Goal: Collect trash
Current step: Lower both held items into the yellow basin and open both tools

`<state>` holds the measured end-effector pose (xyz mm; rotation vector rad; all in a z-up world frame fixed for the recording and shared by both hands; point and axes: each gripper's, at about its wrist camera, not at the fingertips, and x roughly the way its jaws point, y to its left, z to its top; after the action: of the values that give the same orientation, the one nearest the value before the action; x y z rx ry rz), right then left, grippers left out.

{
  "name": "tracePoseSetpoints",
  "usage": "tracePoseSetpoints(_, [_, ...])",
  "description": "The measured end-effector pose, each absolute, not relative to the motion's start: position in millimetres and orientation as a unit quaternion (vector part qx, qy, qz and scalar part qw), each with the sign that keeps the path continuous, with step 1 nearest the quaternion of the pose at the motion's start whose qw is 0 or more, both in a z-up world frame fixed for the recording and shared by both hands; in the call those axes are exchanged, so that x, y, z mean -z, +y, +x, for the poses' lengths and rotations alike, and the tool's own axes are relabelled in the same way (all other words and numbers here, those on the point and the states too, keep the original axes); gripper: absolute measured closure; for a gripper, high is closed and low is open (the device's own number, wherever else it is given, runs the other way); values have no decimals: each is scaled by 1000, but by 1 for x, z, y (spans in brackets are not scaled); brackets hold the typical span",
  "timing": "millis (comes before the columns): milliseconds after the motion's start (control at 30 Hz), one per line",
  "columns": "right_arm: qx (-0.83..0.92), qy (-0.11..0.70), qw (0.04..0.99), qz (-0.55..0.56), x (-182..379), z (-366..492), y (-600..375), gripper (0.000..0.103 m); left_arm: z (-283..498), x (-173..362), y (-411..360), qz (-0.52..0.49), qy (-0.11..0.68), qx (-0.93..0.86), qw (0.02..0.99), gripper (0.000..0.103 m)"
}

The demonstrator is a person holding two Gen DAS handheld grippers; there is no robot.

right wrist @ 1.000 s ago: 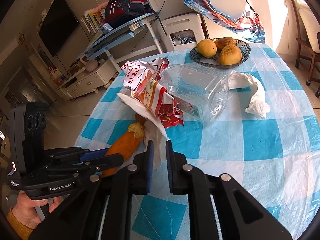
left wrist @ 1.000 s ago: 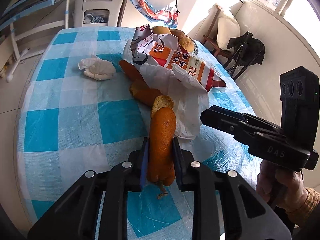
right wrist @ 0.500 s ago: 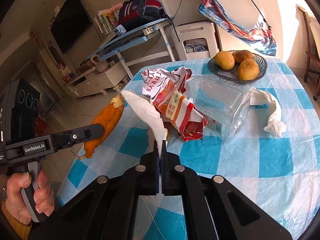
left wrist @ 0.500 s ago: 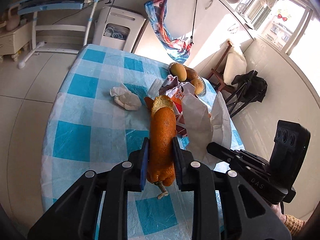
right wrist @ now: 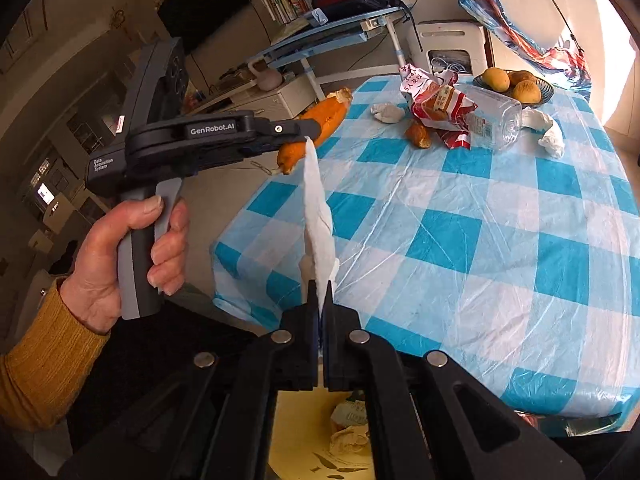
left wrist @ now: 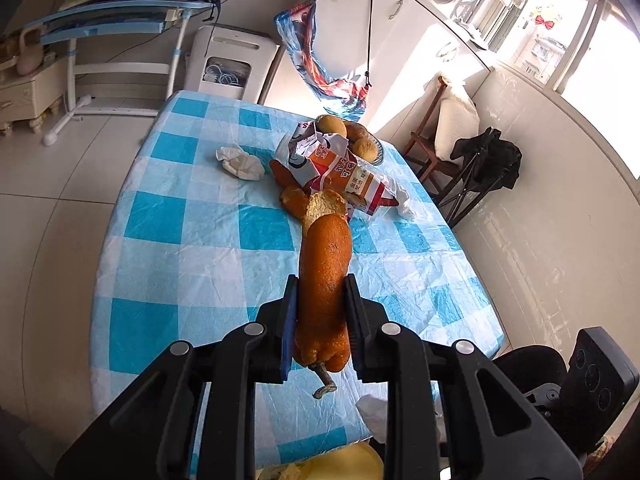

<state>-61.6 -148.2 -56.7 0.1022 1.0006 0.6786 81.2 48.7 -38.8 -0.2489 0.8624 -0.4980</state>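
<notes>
Yellow bin [right wrist: 304,432] at six o'clock holds crumpled scraps, right gripper [right wrist: 320,300] pinched tight on white tissue [right wrist: 318,216] above it, left gripper [left wrist: 320,304] clamping orange peel [left wrist: 324,276] over the table edge [right wrist: 228,276].

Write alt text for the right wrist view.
The right gripper pinches a white paper tissue above a yellow bin, beside a blue-checked table. To its left, the left gripper clamps a long orange peel.

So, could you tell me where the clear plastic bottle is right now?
In the right wrist view, the clear plastic bottle lies on its side at the table's far end, between the snack wrapper and the fruit bowl.
</notes>
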Motion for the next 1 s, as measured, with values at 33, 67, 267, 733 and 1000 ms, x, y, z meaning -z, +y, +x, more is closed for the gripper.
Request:
tracePoseSetpoints(33, [-323, 482, 814, 25, 64, -74, -140, 101, 71, 40, 48, -115, 413, 237, 872, 82])
tracePoseSetpoints(67, [-325, 492, 808, 7, 71, -84, -134, 101, 63, 40, 48, -112, 413, 236, 872, 82])
tracePoseSetpoints(267, [-302, 557, 772, -45, 107, -108, -124, 85, 16, 52, 48, -105, 431, 234, 865, 82])
tracePoseSetpoints(733, [-189, 377, 886, 194, 48, -102, -221, 27, -78, 119, 2, -35, 558, 265, 786, 80])
tracePoseSetpoints(1000, [-184, 361, 896, 181, 42, -114, -221, 27, -83, 98, 8, 3, 504, 178, 845, 14])
